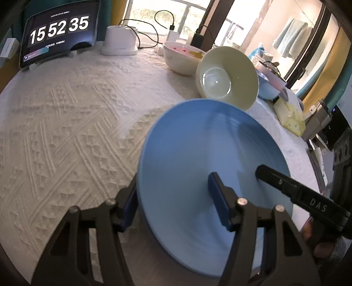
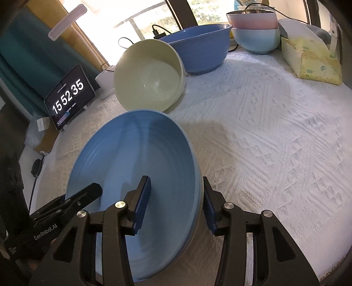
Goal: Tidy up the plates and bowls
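Item: one blue plate, possibly a stack, since the right wrist view shows layered rims at its edge; it sits tilted near the front of the bench, its cloth-covered top. The left gripper and right gripper each straddle an opposite rim, one finger inside the dish and one outside, apparently to lift it level from both sides. Both sets of jaws stand part open; whether the pads actually press the rim cannot be told. Behind: one cream bowl tipped on its side against one large blue bowl; one pink bowl nested in one pale-blue bowl; one white patterned bowl. Also one tissue pack and one clock tablet.
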{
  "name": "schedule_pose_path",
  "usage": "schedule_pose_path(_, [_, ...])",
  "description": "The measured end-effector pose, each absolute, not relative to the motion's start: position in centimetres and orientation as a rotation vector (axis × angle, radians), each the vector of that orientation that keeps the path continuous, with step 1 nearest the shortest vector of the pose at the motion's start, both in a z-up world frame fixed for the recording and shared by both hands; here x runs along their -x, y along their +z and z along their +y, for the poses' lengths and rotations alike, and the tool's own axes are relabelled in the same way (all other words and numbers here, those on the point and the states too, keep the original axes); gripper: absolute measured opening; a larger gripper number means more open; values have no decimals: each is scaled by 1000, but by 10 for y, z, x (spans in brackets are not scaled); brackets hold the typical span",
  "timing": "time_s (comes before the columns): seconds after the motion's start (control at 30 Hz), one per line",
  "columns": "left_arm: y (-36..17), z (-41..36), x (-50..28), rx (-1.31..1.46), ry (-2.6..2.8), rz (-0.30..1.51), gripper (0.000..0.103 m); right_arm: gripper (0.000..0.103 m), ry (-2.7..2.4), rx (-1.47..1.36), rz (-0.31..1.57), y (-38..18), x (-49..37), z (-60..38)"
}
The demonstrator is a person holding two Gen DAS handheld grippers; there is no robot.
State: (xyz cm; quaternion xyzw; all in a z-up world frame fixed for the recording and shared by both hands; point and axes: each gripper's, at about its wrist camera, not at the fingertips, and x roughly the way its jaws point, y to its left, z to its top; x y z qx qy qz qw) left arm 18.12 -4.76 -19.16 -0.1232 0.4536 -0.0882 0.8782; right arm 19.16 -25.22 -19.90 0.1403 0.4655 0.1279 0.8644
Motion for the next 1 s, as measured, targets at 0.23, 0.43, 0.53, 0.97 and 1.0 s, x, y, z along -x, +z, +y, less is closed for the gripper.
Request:
schedule_pose_path(0.23, [-190,-40,-176,273,-180,943,61,47,269,-278,973,-195,-190,-247])
schedule_pose_path(0.43, [-183,-32,-174,280,-175,914,61,47,273,-259,959,-187,-190,-236])
schedule_pose_path(0.53, [-181,-26,-173,285,-169,905,61,47,280,-252,952,-184,-191,-231])
schedule_pose_path(0.97, [-171,10,-180,308,-113,867,61,47,340,-211,937,-173,-210,-193])
schedule_pose_path(1.0, [-170,12,-181,309,-109,865,61,47,344,-209,937,-173,-212,-190])
